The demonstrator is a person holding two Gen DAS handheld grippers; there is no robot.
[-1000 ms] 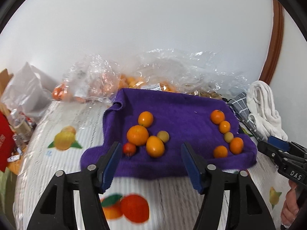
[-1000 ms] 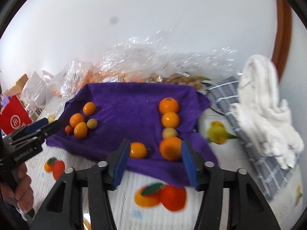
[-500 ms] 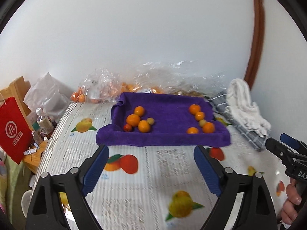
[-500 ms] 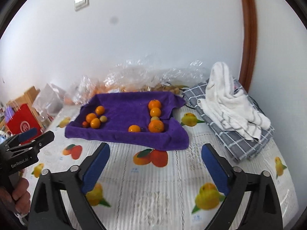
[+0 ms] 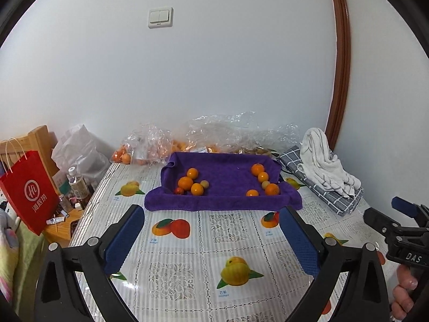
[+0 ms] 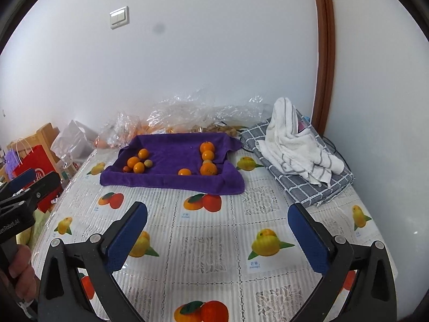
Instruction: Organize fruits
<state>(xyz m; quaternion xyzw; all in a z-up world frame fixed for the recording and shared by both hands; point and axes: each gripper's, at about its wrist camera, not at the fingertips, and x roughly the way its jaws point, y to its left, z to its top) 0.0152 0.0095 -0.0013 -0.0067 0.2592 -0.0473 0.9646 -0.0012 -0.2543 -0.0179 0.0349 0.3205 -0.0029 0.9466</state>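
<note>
A purple towel [image 5: 225,171] lies at the back of the table with its edges turned up. On it a cluster of oranges and small fruits [image 5: 185,182] sits at the left, and a line of oranges [image 5: 262,177] at the right. The right wrist view shows the same towel [image 6: 174,155], cluster [image 6: 139,167] and line [image 6: 207,155]. My left gripper [image 5: 210,210] hovers over the tablecloth well in front of the towel, its jaws opening with nothing between them. My right gripper [image 6: 217,207] is likewise back from the towel, its jaws opening and empty.
Clear plastic bags of fruit [image 5: 150,147] lie behind the towel against the wall. A white towel [image 5: 321,158] rests on a grey checked cloth [image 5: 329,201] at the right. A red paper bag [image 5: 29,187] and a bottle [image 5: 76,182] stand off the table's left edge.
Both grippers have drawn back and up from the purple towel, and their jaws have spread much wider. The fruits on the towel have not moved.
</note>
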